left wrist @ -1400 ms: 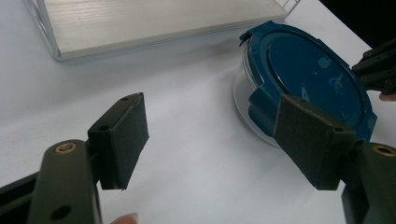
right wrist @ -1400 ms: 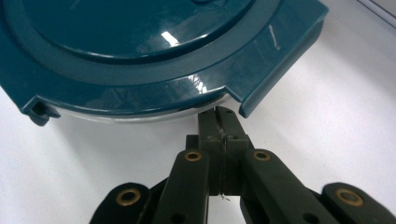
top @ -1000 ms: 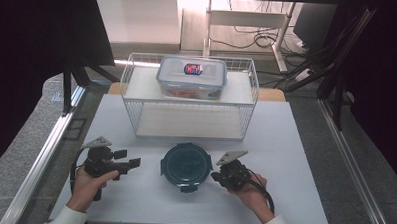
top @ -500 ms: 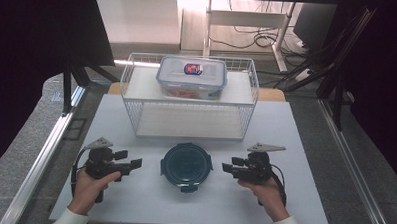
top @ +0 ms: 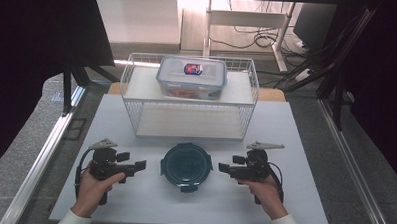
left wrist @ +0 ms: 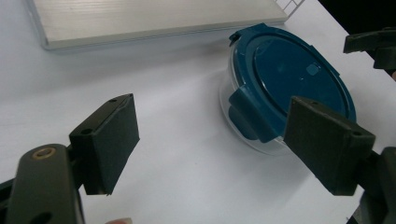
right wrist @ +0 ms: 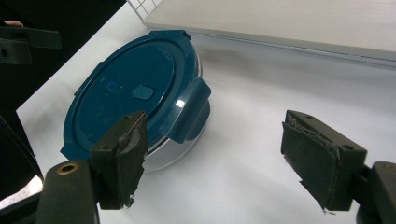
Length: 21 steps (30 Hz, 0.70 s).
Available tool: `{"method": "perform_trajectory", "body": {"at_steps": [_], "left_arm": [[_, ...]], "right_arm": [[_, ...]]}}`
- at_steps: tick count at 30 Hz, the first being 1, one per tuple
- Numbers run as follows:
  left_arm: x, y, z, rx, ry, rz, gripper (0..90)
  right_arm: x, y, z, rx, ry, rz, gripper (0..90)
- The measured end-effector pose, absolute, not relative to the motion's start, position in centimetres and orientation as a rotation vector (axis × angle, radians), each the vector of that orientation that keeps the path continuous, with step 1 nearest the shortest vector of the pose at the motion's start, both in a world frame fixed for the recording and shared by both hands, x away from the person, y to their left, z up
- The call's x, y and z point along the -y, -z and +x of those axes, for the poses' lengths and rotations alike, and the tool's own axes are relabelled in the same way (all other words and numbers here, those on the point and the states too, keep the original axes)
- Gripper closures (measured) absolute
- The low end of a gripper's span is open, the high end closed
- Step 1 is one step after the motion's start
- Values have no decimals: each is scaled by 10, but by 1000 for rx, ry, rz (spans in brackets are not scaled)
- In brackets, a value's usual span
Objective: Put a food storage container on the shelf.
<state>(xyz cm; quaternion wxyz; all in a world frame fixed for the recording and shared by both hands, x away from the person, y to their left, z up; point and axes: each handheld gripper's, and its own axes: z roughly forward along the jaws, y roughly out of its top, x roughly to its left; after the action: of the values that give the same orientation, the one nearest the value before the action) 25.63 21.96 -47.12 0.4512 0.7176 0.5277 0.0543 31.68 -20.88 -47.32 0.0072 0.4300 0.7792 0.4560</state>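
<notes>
A round clear container with a dark teal snap-on lid is sitting on the white desk, near its front edge and midway between the two hands. Its lid is on, with the locking flaps folded down against the clear wall.

The left tool is lying low over the desk to the left of the container, pointing toward it but staying apart from it. Its jaws have just been opening and are now standing wide, with nothing between them; in the left gripper view, bare desk is showing in the gap and the container is lying beyond the right-hand pad.

The right tool is mirroring it on the other side, aiming at the container from the right without touching it. Its jaws have just been opening too and are gaping wide and empty; in the right gripper view the teal lid is showing behind the left-hand pad, whose rubber face is looking worn and frayed.

Behind the container, a white wire two-level rack is standing on the desk. A rectangular clear plastic box with a clip lid is resting on its upper shelf.
</notes>
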Motion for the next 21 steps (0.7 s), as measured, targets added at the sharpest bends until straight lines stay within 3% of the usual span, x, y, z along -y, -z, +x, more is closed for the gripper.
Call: {"method": "perform_trajectory", "body": {"at_steps": [21], "left_arm": [[-191, 478, 278, -1374, 91, 1694, 95]], "right_arm": [[187, 468, 327, -2548, -1466, 1358, 178]]}}
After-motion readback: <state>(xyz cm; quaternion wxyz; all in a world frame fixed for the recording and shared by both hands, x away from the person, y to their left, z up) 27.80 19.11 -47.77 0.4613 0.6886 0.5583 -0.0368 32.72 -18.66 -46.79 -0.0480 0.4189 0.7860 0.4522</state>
